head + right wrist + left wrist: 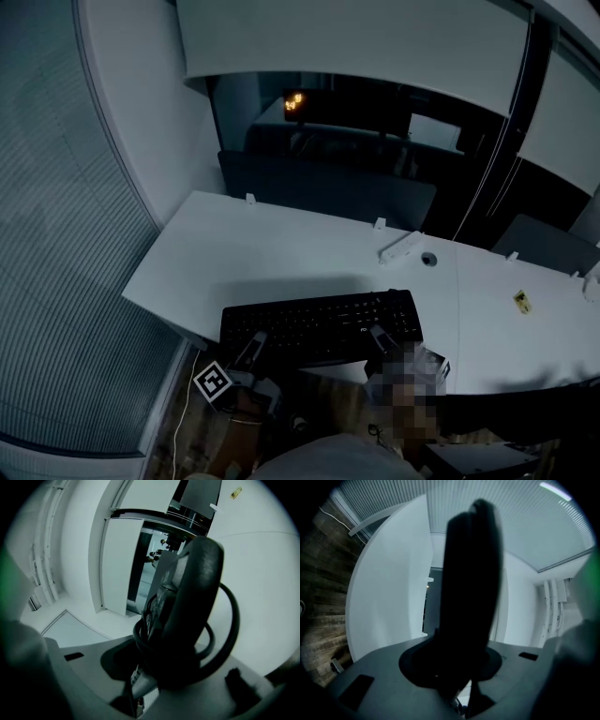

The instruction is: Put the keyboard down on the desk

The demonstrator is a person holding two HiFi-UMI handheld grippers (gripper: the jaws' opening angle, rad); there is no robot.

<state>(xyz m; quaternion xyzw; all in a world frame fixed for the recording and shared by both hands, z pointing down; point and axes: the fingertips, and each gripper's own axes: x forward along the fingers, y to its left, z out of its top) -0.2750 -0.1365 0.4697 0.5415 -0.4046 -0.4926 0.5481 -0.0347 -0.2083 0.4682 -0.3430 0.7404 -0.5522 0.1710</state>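
Long black plastic keyboard (319, 323) at front edge of white desk (244, 253) — left gripper (254, 345) and right gripper (378, 337) each clamped on its near long edge. Likely light, stiff — hold both ends level, mind looped black cable (230, 620).

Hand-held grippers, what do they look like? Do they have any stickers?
The left hand-held gripper has a grey body and carries a white cube with a black square marker on it. The right hand-held gripper looks grey too; a blur patch hides its back part.
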